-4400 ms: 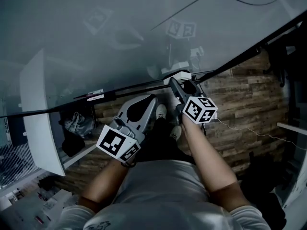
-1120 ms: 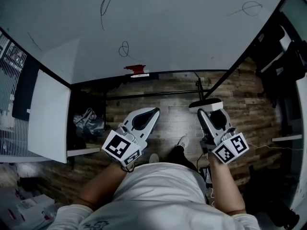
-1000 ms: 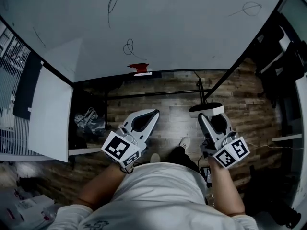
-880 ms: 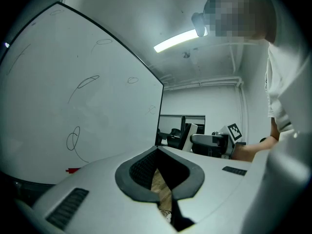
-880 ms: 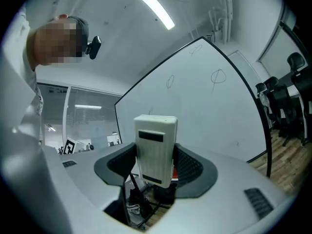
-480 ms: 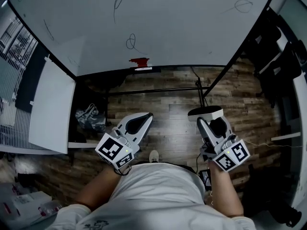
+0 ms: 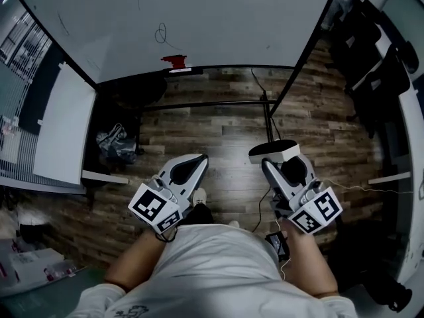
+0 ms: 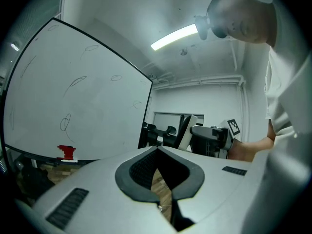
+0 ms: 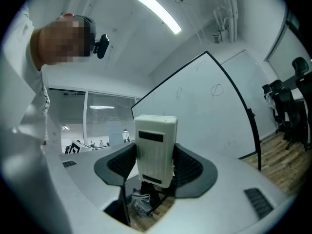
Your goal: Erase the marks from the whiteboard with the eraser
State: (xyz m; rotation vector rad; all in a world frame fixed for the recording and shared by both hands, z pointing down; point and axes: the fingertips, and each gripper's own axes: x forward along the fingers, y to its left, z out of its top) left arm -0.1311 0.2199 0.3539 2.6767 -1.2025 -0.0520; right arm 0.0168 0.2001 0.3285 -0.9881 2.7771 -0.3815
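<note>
The whiteboard (image 7: 218, 18) fills the top of the head view and carries thin pen marks, such as a loop (image 7: 161, 33) above a red object (image 7: 175, 61) on its ledge. My right gripper (image 7: 271, 159) is shut on the white eraser (image 7: 273, 152), low over the wooden floor and well short of the board. In the right gripper view the eraser (image 9: 155, 149) stands upright between the jaws of the right gripper (image 9: 155, 156), with the whiteboard (image 9: 204, 116) and its oval marks (image 9: 216, 89) behind. My left gripper (image 7: 194, 160) is shut and empty; in the left gripper view the left gripper (image 8: 157, 151) has its tips touching.
The board's black stand (image 7: 265, 111) crosses the wood floor in front of me. A white panel (image 7: 59, 124) leans at the left beside a bag (image 7: 112, 144). Black office chairs (image 7: 371, 38) stand at the right. A thin cable (image 7: 351, 188) trails over the floor.
The whiteboard has slid up and farther off in the head view, and more floor shows. Both grippers sit lower and nearer my body. The right gripper holds the eraser as before.
</note>
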